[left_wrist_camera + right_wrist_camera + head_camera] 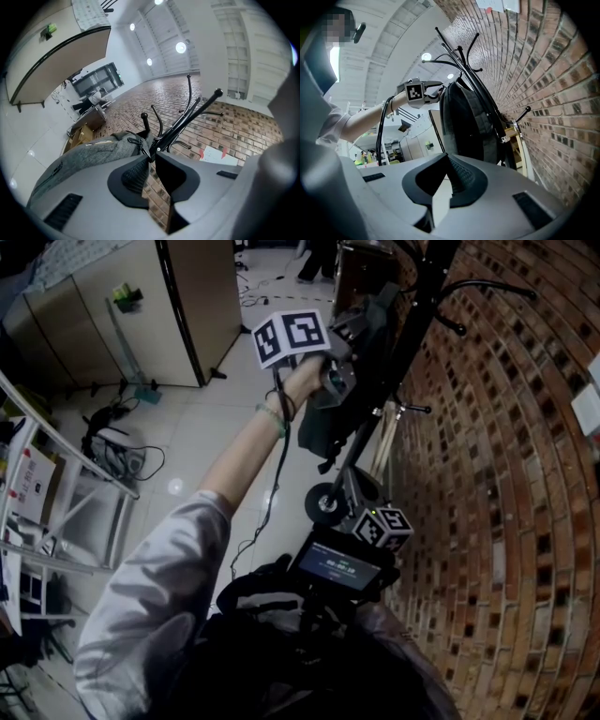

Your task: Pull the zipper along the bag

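1. Grey fabric bag (93, 152) hangs from a black rack (187, 117). It sits at lower left of the left gripper view and upper centre of the head view.
2. Its pull (136, 140) hangs at the end of the bag nearest the rack's hooks, just left of centre in the left gripper view.
3. Left gripper (152, 157) is raised to that end. Its jaws stand narrowly apart, with the pull right at their tips, and no clear pinch shows.
4. Progress, as a judgement: the zip line behind the pull looks closed, so the run may be at its end. The views do not show whether any track is left.
5. Right gripper (446, 154) is held low, well apart from the bag. Its jaws are slightly spread and empty.
6. Brick wall (506, 474) fills the right of the head view.
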The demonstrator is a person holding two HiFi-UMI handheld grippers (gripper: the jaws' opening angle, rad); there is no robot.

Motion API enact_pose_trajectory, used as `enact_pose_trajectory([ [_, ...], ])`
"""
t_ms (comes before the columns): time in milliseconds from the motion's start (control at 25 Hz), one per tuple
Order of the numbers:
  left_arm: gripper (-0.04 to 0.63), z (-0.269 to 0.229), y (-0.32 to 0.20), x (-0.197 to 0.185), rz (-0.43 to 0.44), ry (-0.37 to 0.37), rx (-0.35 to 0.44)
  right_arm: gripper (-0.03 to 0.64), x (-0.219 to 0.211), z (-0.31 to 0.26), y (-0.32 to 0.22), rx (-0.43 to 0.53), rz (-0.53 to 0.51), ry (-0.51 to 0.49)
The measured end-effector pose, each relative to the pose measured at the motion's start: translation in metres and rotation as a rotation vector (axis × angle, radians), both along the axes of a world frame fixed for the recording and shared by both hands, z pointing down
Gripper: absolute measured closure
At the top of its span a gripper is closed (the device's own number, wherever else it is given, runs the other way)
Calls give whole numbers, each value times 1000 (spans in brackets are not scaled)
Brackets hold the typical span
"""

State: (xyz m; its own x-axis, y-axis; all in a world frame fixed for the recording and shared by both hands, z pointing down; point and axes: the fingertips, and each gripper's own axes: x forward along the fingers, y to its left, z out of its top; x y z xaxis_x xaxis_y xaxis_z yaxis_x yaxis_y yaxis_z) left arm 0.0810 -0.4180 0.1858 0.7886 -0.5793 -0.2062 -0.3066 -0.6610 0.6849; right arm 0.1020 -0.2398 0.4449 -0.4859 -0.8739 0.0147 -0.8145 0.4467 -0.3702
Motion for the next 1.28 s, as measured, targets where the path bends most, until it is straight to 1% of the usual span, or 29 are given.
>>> enact_pose_trajectory([
  [120, 541, 12, 8, -7, -10, -24, 9, 612, -1, 1, 1, -10, -1, 6],
  [200, 541, 24, 15, -13, -20, -54, 21, 612, -3, 2, 2, -10, -6, 8],
  [280, 541, 37, 24, -21, -44, -105, 51, 612, -5, 3, 3, -12, -16, 11],
  [440, 541, 65, 45, -37, -106, -244, 142, 612, -13, 6, 4, -16, -38, 11],
  [520, 541, 81, 55, -46, -127, -282, 169, 612, -17, 8, 5, -16, -49, 15],
  [600, 542, 100, 63, -56, -127, -288, 162, 612, -20, 8, 5, -16, -60, 21],
  [680, 543, 124, 69, -67, -126, -309, 149, 612, -24, 7, 6, -17, -68, 23],
  [800, 543, 167, 77, -85, -140, -369, 127, 612, -28, 6, 7, -18, -76, 24],
  [920, 563, 199, 88, -99, -182, -439, 132, 612, -31, 9, 7, -20, -84, 27],
  [1000, 563, 212, 99, -103, -188, -452, 130, 612, -34, 8, 8, -23, -86, 28],
  [1120, 563, 224, 112, -106, -180, -436, 114, 612, -36, 2, 7, -13, -88, 28],
  [1280, 563, 239, 131, -114, -188, -494, 151, 612, -33, -5, 10, -4, -77, 25],
])
